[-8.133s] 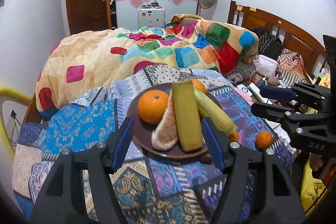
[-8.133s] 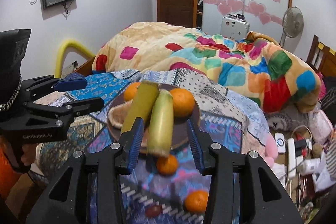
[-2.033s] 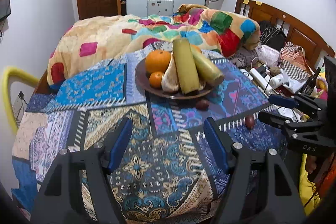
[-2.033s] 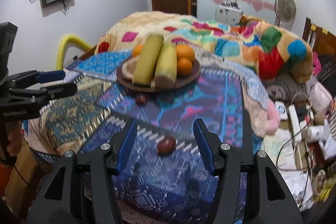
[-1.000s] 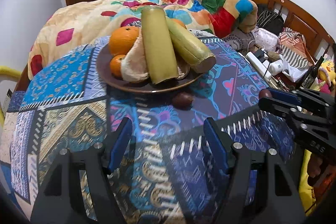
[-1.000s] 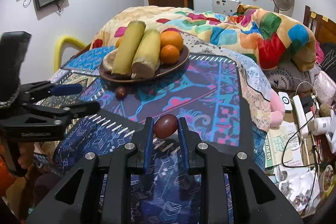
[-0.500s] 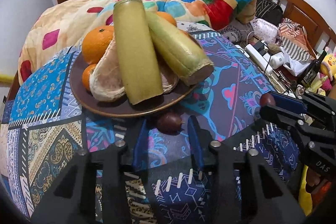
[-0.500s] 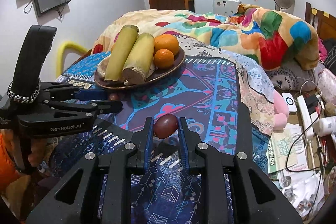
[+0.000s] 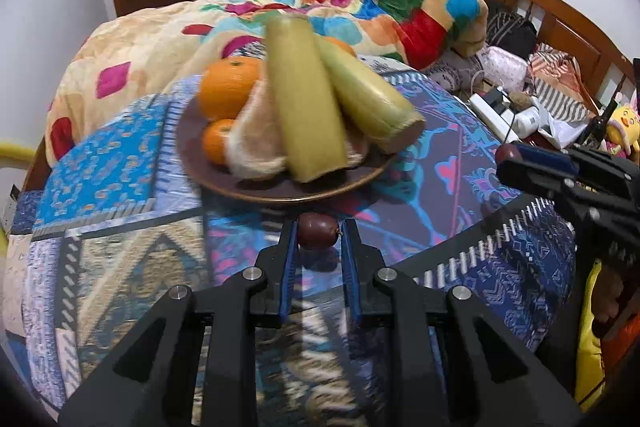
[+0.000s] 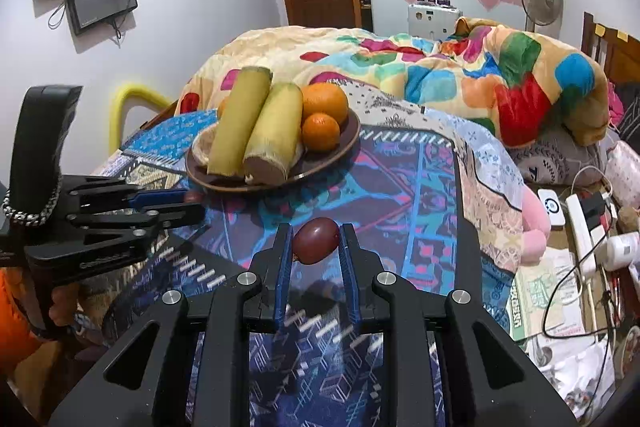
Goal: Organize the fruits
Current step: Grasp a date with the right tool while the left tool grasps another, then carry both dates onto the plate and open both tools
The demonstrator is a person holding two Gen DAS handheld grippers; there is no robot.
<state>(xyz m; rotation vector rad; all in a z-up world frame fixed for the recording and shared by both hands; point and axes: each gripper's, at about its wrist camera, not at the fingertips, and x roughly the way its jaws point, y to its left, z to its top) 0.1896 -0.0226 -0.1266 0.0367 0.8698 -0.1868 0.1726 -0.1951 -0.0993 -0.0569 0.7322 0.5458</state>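
Now each gripper, left gripper [image 9: 319, 233] and right gripper [image 10: 316, 237], clamps a dark fruit [image 9: 318, 231] beside the plate [image 9: 280, 193]

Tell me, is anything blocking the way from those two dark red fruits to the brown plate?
Nothing visible on the cloth blocks either dark red fruit. On the brown plate, though, the long yellow-green stalks overhang the near rim, leaving little open room.
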